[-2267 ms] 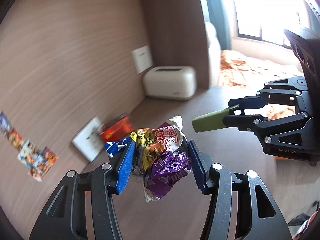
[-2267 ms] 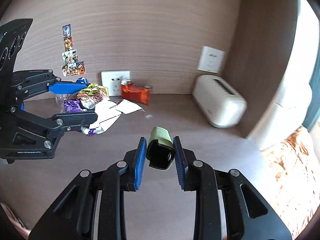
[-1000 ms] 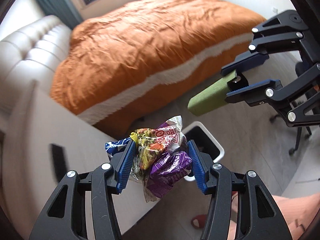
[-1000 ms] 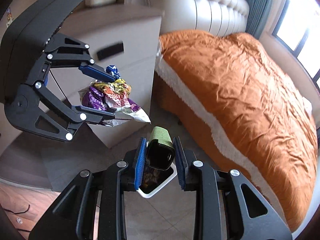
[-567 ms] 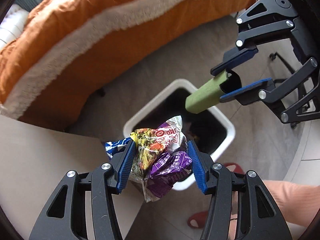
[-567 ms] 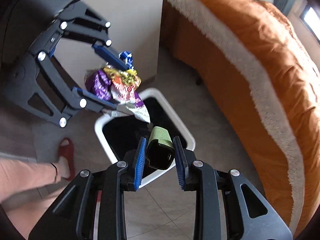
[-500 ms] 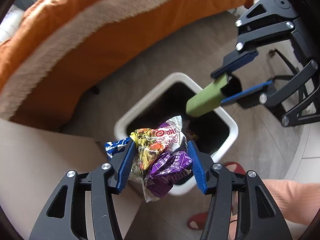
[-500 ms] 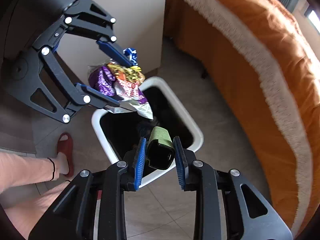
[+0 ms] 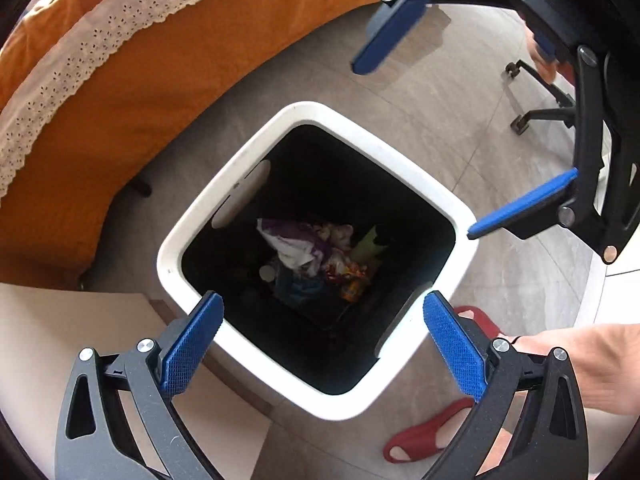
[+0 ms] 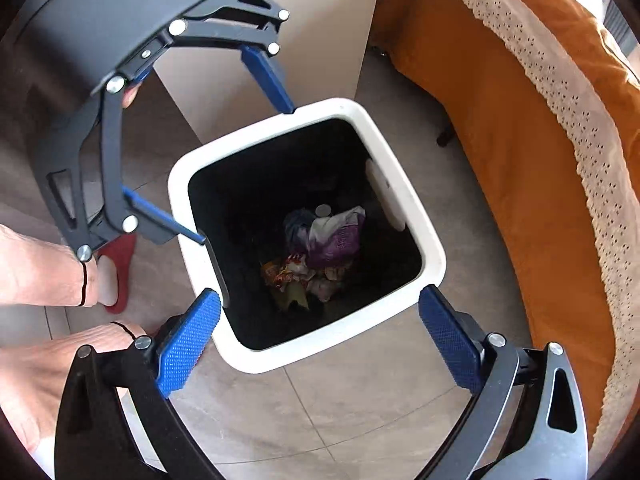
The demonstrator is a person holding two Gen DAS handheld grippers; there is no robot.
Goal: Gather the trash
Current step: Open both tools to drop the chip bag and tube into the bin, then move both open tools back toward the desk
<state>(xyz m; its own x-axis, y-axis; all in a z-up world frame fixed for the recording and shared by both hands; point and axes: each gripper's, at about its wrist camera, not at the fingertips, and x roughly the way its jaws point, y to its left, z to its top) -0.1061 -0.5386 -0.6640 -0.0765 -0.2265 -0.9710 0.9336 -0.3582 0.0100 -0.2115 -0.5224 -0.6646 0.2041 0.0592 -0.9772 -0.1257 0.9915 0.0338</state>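
Note:
A white square trash bin (image 9: 224, 184) with a black inside stands on the floor below both grippers; it also shows in the right wrist view (image 10: 416, 208). Crumpled snack wrappers (image 9: 308, 244) and a green piece (image 9: 366, 242) lie at its bottom, also seen in the right wrist view as wrappers (image 10: 332, 236). My left gripper (image 9: 322, 344) is open and empty over the bin's near rim. My right gripper (image 10: 320, 338) is open and empty over the bin's near edge; it shows in the left wrist view (image 9: 416, 136) at the upper right.
A bed with an orange cover and lace trim (image 9: 120, 40) runs close beside the bin. A beige cabinet (image 10: 304, 40) stands on the other side. The person's legs and red slippers (image 9: 420, 436) are near the bin. A chair base (image 9: 536, 116) stands on the tiled floor.
Both grippers have opened over the bin. The wrapper bundle and the green object have dropped from them and now lie inside the bin.

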